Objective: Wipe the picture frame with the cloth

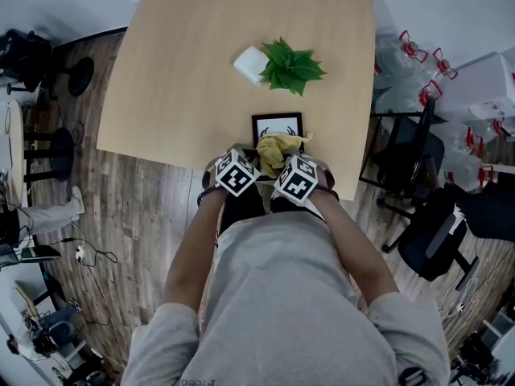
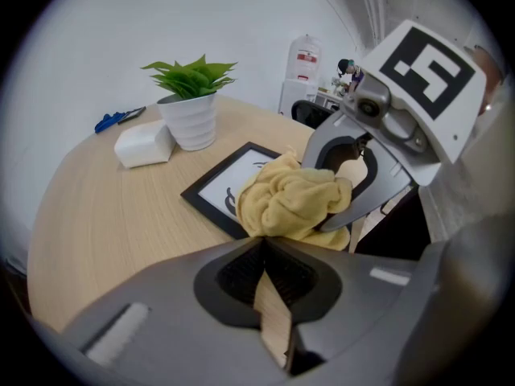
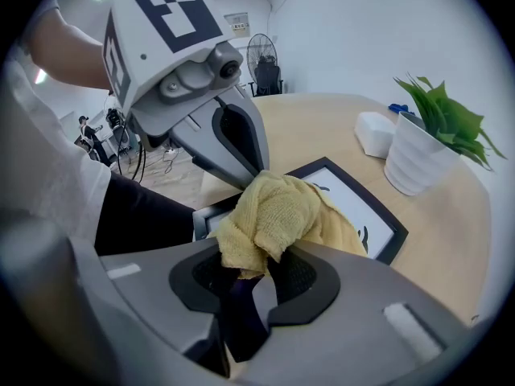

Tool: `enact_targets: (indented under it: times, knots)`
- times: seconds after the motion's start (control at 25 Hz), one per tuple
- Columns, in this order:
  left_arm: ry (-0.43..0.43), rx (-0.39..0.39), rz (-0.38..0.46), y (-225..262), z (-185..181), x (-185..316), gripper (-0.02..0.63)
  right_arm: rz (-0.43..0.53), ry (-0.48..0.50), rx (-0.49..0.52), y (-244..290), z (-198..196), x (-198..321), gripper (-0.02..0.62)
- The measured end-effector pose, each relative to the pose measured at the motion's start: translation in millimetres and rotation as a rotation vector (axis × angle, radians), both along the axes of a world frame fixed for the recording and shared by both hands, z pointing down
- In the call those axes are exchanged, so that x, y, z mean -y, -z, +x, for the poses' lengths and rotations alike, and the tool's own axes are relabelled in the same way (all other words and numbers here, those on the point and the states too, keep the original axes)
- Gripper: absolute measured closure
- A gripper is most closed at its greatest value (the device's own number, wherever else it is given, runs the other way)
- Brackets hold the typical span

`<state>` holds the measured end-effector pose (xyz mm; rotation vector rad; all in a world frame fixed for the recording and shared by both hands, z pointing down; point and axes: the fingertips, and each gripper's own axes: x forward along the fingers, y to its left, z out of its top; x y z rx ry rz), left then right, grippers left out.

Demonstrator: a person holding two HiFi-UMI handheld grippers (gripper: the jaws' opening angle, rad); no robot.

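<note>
Your right gripper had jaws clamped on the yellow terry cloth atop the black rectangular picture frame; left gripper jaws were together, empty. Wiping looked barely begun.

Left gripper closed, right gripper clamping cloth

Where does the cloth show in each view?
Head view: cloth low centre, on the near end of the frame.
Left gripper view: cloth at centre, covering the frame's right end.
Right gripper view: cloth at centre, pinched in the right tongs.
Shared landmark: the plant, beyond the frame in all three views.
</note>
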<state>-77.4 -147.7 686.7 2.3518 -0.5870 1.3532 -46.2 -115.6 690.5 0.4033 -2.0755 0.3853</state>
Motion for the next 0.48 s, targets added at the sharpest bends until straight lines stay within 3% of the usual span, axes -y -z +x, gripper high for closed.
enact_targets:
  times: [0.24, 0.48]
  knots:
    - [0.016, -0.004, -0.003, 1, 0, 0, 0.552, -0.069, 0.026, 0.0, 2, 3, -19, 0.5]
    - [0.024, -0.005, -0.006, 2, 0, 1, 0.552, -0.059, 0.074, 0.02, 5, 0, -23, 0.505]
